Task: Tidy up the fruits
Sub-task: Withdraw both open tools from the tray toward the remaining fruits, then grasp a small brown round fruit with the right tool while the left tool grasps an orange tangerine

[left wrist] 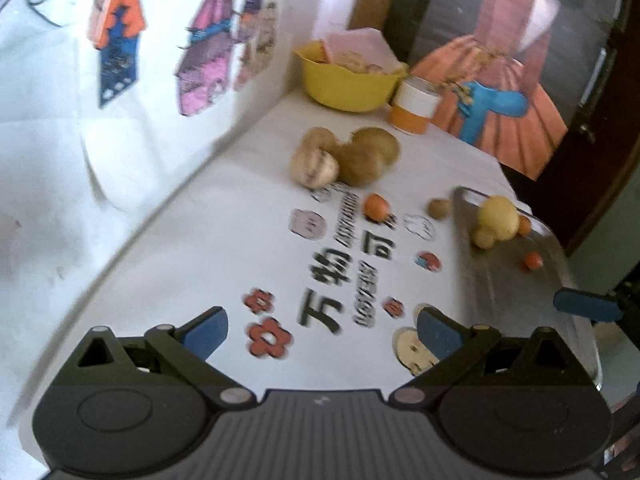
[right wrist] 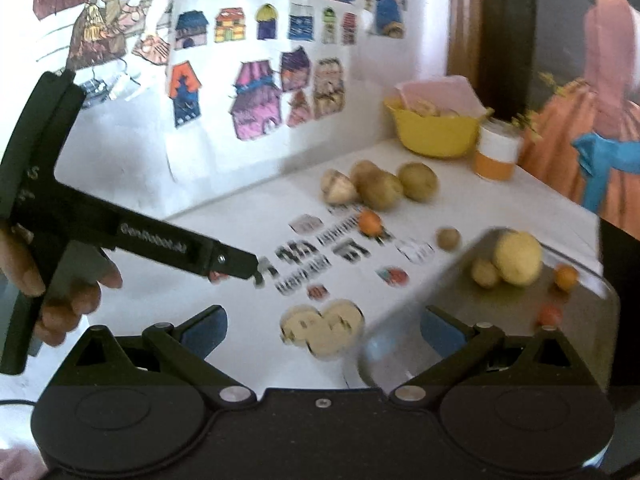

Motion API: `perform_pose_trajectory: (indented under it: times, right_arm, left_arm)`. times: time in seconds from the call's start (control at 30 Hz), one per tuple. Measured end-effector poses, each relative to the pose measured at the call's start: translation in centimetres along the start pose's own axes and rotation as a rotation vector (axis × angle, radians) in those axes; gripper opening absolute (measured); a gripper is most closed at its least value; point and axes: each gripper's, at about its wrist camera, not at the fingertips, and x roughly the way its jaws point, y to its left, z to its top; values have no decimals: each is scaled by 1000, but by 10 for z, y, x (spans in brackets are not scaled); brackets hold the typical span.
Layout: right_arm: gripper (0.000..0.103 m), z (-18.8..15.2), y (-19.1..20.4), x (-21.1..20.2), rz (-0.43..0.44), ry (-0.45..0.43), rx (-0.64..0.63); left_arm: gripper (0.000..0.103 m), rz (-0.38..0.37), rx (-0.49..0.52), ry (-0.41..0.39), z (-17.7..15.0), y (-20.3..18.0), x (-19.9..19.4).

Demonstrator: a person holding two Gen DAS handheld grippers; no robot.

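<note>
Both grippers hover open over a white printed tablecloth. My left gripper point(left wrist: 320, 332) has nothing between its blue pads. My right gripper point(right wrist: 322, 332) is open too, its right finger over the near corner of a metal tray point(right wrist: 500, 320). In the tray point(left wrist: 512, 300) lie a yellow fruit point(left wrist: 498, 218), a smaller yellowish one point(left wrist: 484, 237) and two small orange fruits point(left wrist: 533, 260). Loose on the cloth are three brown fruits point(left wrist: 344, 156), a small orange fruit point(left wrist: 376, 206) and a small brown one point(left wrist: 439, 207). A hand point(right wrist: 60, 292) holds the left gripper point(right wrist: 250, 268), seen from the side.
A yellow bowl point(left wrist: 348, 80) with a pink lid stands at the back, an orange-and-white can point(left wrist: 416, 108) beside it. A wall with coloured drawings point(right wrist: 260, 96) borders the table on the left. The table's edge runs just past the tray on the right.
</note>
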Motion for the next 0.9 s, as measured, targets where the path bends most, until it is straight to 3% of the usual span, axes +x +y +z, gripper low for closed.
perform_pose_trajectory:
  times: [0.2, 0.43, 0.83, 0.9]
  right_arm:
    - [102, 26, -9, 17, -42, -74, -85]
    - [102, 39, -47, 45, -114, -88, -194]
    - [102, 43, -109, 108, -135, 45, -323]
    - [97, 42, -112, 116, -132, 59, -343]
  left_arm:
    - [102, 9, -48, -25, 21, 9, 10]
    - [102, -24, -74, -46, 46, -1, 38]
    - [102, -31, 31, -22, 66, -36, 105]
    - [102, -35, 25, -14, 68, -37, 113]
